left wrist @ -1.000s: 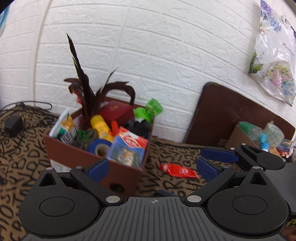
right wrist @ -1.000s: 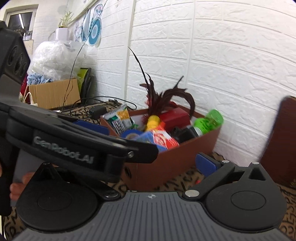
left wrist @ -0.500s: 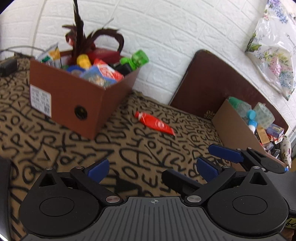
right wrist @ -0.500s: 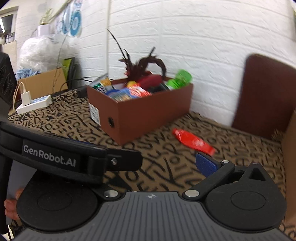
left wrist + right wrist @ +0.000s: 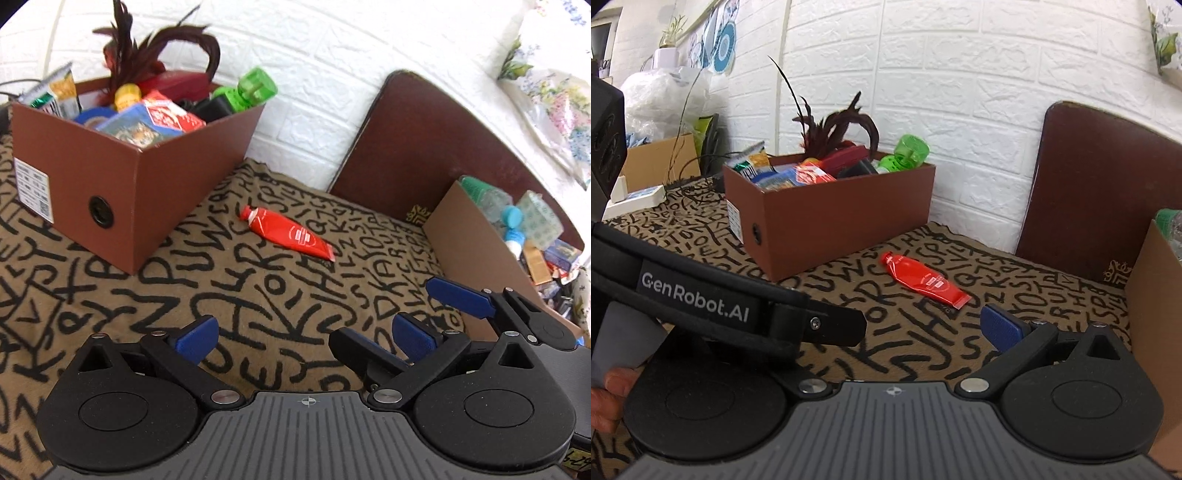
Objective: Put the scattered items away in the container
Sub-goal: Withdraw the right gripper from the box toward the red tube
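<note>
A red tube lies flat on the letter-patterned cloth, just right of the brown cardboard box. The box is packed with packets, a green bottle and dark feathers. My left gripper is open and empty, low over the cloth, well short of the tube. My right gripper is open too, with only its right blue fingertip visible. The left tool's strap hides its other finger. In the left wrist view the right gripper's blue finger pokes in at the right.
A second cardboard box of bottles and small packs stands at the right. A dark brown board leans on the white brick wall behind the tube. A hand holds the left tool. Cables and a white power strip lie far left.
Both grippers have pulled back from the brown box and dropped lower. The box now looks smaller and farther, and the red tube is fully in view. Both stay open.
</note>
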{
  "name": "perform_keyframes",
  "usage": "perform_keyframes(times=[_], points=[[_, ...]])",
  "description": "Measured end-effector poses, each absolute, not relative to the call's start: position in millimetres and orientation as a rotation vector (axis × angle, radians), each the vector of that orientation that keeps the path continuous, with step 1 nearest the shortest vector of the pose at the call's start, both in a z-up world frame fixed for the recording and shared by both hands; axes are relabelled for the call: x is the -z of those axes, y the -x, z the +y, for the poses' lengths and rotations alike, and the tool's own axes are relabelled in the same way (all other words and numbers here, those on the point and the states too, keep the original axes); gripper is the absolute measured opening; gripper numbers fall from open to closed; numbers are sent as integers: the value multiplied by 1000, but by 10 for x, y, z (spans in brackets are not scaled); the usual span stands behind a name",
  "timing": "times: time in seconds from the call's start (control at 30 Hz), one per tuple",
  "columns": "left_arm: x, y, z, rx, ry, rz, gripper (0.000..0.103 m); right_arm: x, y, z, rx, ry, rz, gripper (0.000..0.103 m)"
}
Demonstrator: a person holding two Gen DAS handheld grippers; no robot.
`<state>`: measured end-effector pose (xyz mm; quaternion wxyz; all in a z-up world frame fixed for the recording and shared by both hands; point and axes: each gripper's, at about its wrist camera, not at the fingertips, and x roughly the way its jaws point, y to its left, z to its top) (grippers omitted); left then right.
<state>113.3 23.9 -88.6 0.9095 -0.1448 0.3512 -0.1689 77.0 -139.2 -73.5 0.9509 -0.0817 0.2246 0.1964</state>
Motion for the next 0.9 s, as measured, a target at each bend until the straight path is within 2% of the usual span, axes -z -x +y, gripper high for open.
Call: perform_keyframes(times=[0.27,0.43,0.6,0.7,0.9], points=[[947,-1535,121,316,248,729,101,883,-1164,-1432,-415,226,485,93],[972,-1846,83,311,252,748,94,1001,-1486,-1496,-423,234,529,86],[1080,-2093,41,316,262,786,81,1100,-1759,-1527,-442,223,578,76],[1137,-2174,34,312,269,782,78,1155,-1898,-1540,-448,216,601,75],[1174,-2292,54,311,303,772,77,1192,-2120,-1567,-498,206,601,75]])
